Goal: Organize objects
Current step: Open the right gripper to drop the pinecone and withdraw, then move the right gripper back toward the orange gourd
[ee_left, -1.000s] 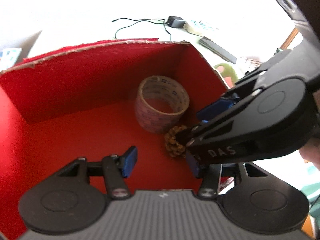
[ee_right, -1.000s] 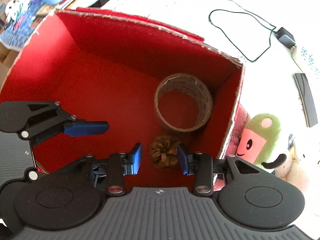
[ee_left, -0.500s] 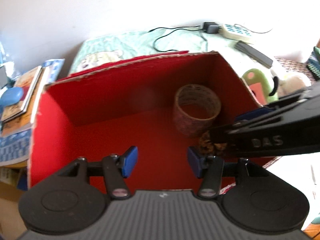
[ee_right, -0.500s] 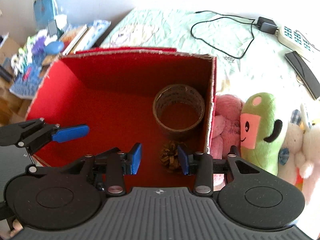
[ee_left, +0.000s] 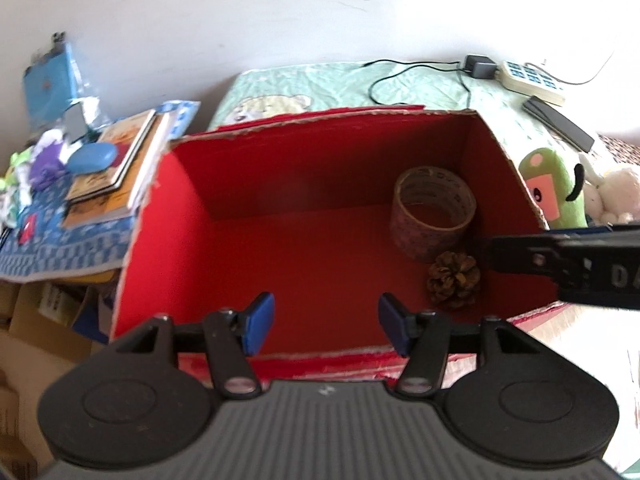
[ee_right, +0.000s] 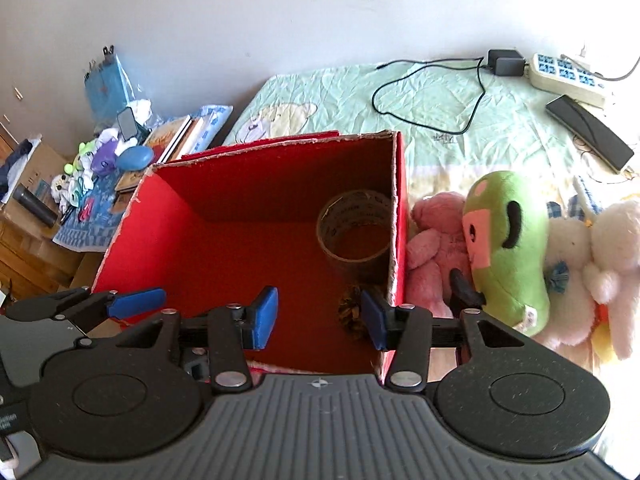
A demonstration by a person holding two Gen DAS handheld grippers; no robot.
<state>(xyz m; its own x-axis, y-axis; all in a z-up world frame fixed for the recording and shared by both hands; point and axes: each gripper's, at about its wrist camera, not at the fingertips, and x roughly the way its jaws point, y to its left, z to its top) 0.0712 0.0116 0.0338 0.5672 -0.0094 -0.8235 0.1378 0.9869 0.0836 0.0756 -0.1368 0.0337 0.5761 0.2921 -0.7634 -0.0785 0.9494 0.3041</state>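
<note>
A brown pine cone [ee_left: 454, 280] with open, woody scales rests on the floor of a red cardboard box [ee_left: 280, 168], at about 4 o'clock inside it, touching or just beside a roll of tan packing tape [ee_left: 434, 212] that stands on its edge toward the 2 o'clock corner. The box, ragged along its cut rim, sits on a bed [ee_right: 432, 96] spread with a crinkled pale-green sheet.

The left claw [ee_left: 326, 322] hangs over the box's near rim, its blue pads parting with nothing between them. The right claw [ee_right: 318, 318] likewise hangs above the near edge, jaws opening and empty; the cone shows just inside its right pad, lower down in the box.

Outside the box's right wall, at 3 o'clock, lie soft toys: a pink plush [ee_right: 434, 240], a green plush [ee_right: 508, 236] and a white fluffy one [ee_right: 600, 272]. Toward 1 o'clock are a black cable [ee_right: 428, 92], a power strip [ee_right: 568, 76] and a dark flat remote [ee_right: 590, 132]. Books and small clutter [ee_left: 112, 168] crowd 10 o'clock.
</note>
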